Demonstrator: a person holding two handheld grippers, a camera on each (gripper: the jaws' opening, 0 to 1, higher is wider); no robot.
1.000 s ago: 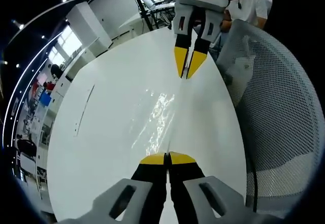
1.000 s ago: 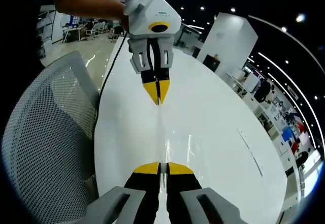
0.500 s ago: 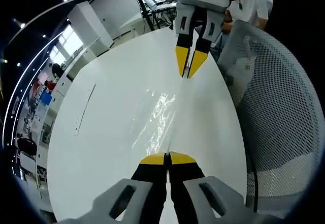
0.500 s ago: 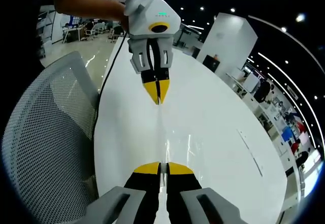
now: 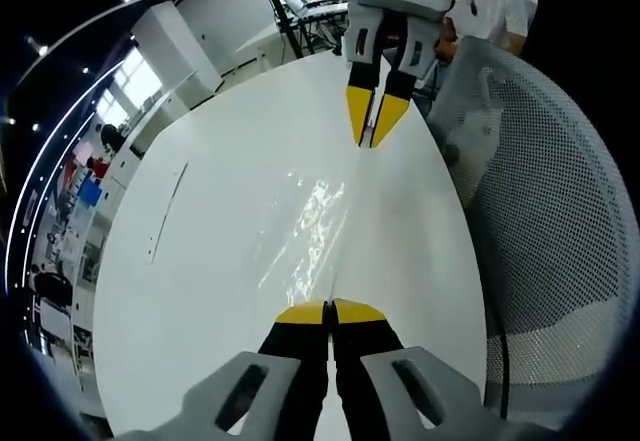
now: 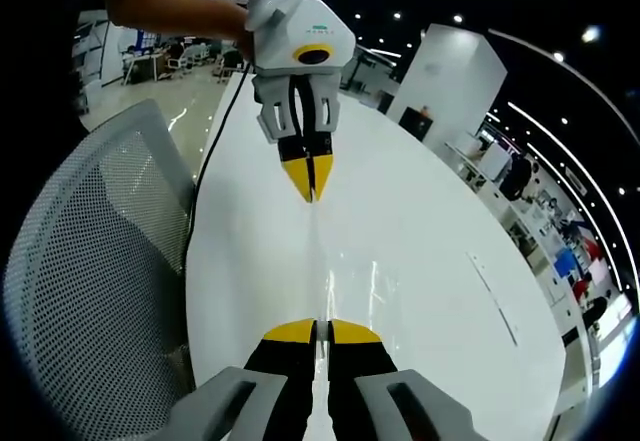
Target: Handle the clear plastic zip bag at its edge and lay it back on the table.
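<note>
In the left gripper view, the clear zip bag [image 5: 318, 223] is stretched at frame centre over the white table [image 5: 200, 261]. Its near edge is pinched by the closed left gripper [image 5: 329, 311], its far edge by the closed right gripper [image 5: 372, 136]. The holding step is judged underway; lowering and releasing are called for next.

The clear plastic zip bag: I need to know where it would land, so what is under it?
Under the clear plastic zip bag lies the glossy white table, visible through the plastic. Nothing else shows beneath.
</note>
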